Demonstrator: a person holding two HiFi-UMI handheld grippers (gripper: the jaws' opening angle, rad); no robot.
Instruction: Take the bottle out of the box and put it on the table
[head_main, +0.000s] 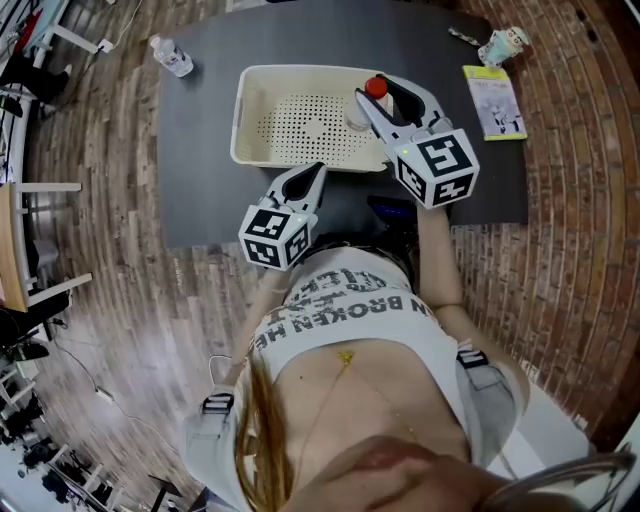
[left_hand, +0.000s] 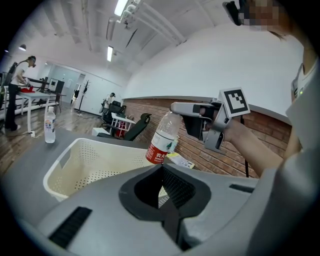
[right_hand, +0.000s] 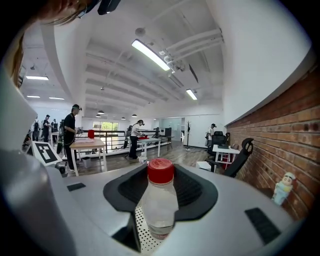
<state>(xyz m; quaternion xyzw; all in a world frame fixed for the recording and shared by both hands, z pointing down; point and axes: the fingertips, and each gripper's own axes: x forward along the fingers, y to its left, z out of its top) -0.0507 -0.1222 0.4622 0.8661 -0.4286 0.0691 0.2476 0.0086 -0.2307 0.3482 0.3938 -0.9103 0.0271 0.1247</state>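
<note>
Right tool (head_main: 383, 100) grips bottle (right_hand: 160, 205) above box (head_main: 245, 110)
Left tool (head_main: 316, 172) closed, empty; carry bottle clear of rim, set upright on bare tabletop (head_main: 200, 150)

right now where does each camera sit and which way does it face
head view: on the head, facing down; torso, left gripper, right gripper over the basket.
left gripper view: rides that gripper, faces basket; own shut jaws, right forearm.
right gripper view: rides that gripper, looks along own jaws gripping the bottle.
shared: all show the bottle.
</note>
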